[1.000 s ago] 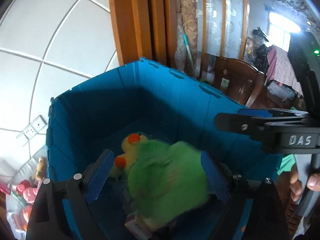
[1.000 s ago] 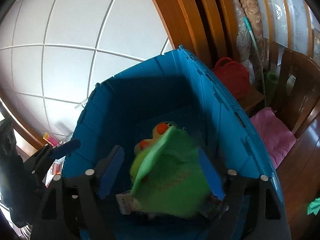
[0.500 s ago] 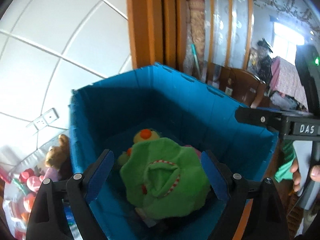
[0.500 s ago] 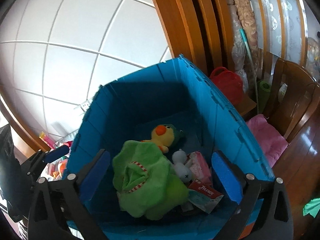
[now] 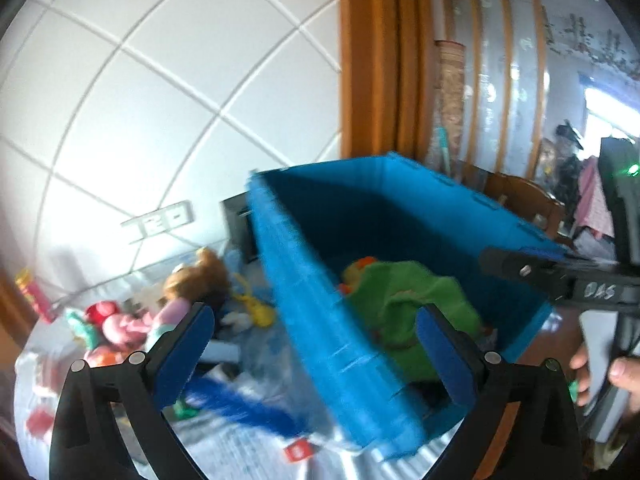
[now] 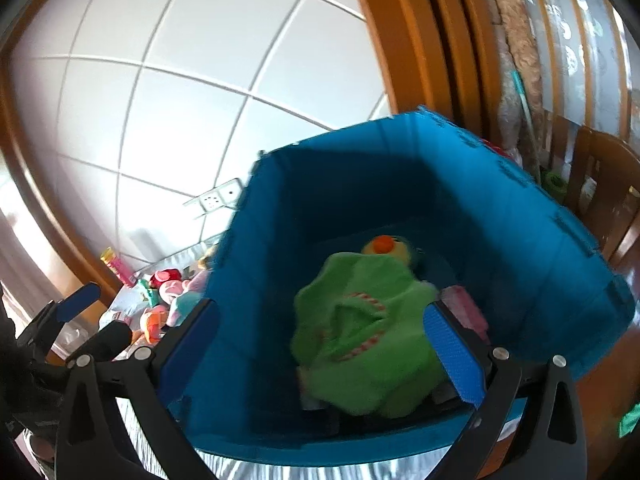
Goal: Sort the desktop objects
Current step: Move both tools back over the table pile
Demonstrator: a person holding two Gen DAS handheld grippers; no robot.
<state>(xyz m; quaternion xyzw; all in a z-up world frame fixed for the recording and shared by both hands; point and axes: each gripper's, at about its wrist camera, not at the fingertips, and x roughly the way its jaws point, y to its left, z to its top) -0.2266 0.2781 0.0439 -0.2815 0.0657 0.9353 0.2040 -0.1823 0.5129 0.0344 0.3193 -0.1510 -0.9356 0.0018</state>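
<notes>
Inside one blue bin (image 6: 500, 216): one green plush (image 6: 360, 332), one yellow duck (image 6: 386, 246); left gripper (image 5: 316, 350), right gripper (image 6: 320, 344) both spread, empty.

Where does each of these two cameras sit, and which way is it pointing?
Left wrist: on the left gripper, aimed at the blue bin's left wall and the toys beside it; open jaws, a hand at right.
Right wrist: on the right gripper, looking down into the bin; open jaws.
Shared: the bin and the green plush.
</notes>
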